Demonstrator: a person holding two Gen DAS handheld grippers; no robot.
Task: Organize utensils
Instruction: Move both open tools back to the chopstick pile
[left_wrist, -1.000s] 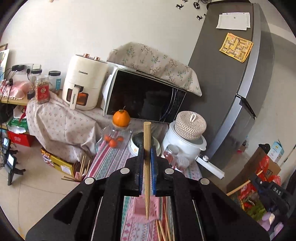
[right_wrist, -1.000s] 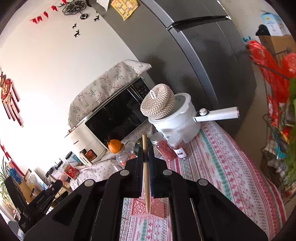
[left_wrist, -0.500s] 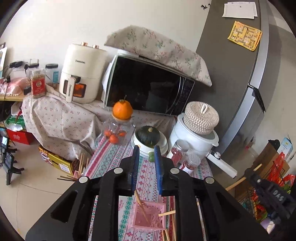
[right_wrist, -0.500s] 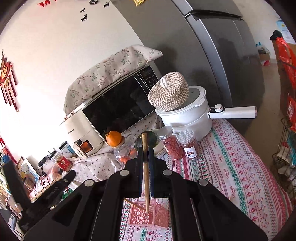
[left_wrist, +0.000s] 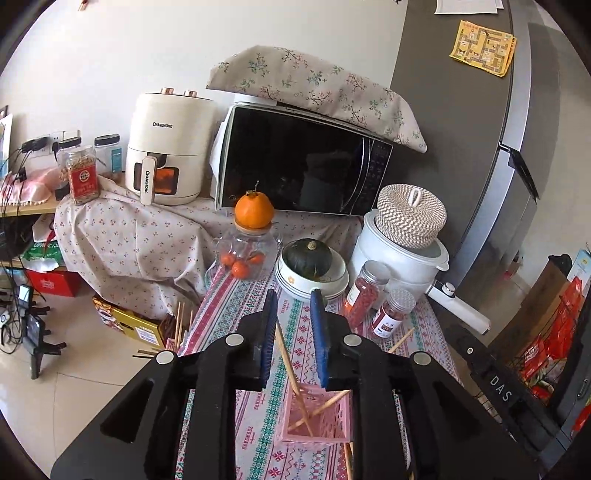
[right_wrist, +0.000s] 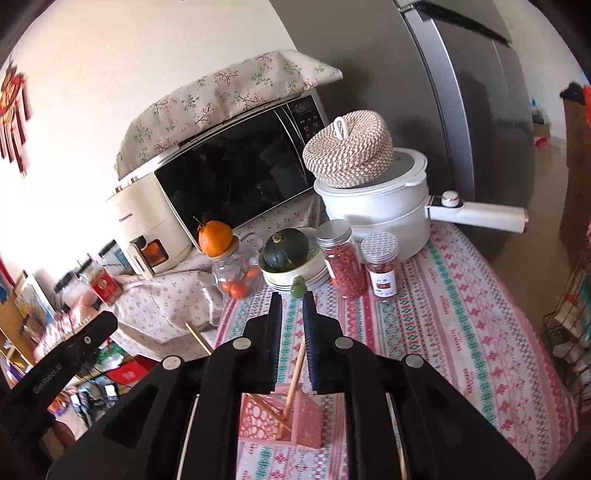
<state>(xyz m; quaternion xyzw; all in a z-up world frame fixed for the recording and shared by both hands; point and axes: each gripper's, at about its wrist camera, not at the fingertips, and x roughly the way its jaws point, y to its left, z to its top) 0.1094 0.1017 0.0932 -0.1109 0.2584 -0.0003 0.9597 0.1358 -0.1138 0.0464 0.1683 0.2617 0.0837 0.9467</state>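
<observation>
Pink holder (left_wrist: 314, 413): a perforated pink plastic box on the patterned tablecloth (right_wrist: 461, 332), at 6 o'clock in both wrist views, directly below the two grippers.
Chopsticks in holder: one (left_wrist: 290, 369) leans toward 11 o'clock in the left wrist view, another (left_wrist: 321, 408) lies across it; in the right wrist view one (right_wrist: 293, 384) stands nearly upright inside the box.
Left gripper (left_wrist: 293, 308): fingers spread, jaws have just been opening; the leaning chopstick shows in the gap, untouched by the blue pads.
Right gripper (right_wrist: 291, 304): fingers slightly parted, jaws have just been opening; the upright chopstick sits loose between them, close to the right pad.
Loose chopsticks: one (left_wrist: 400, 339) on the cloth at 4 o'clock of the left gripper.
Beyond, 12 o'clock: stacked bowls holding a dark green squash (left_wrist: 310, 258), two red-filled jars (right_wrist: 343, 258), a glass jar topped by an orange (left_wrist: 255, 210).
Further back: white pot (right_wrist: 380, 206) with woven lid, microwave (left_wrist: 303, 162), air fryer (left_wrist: 166, 147).
</observation>
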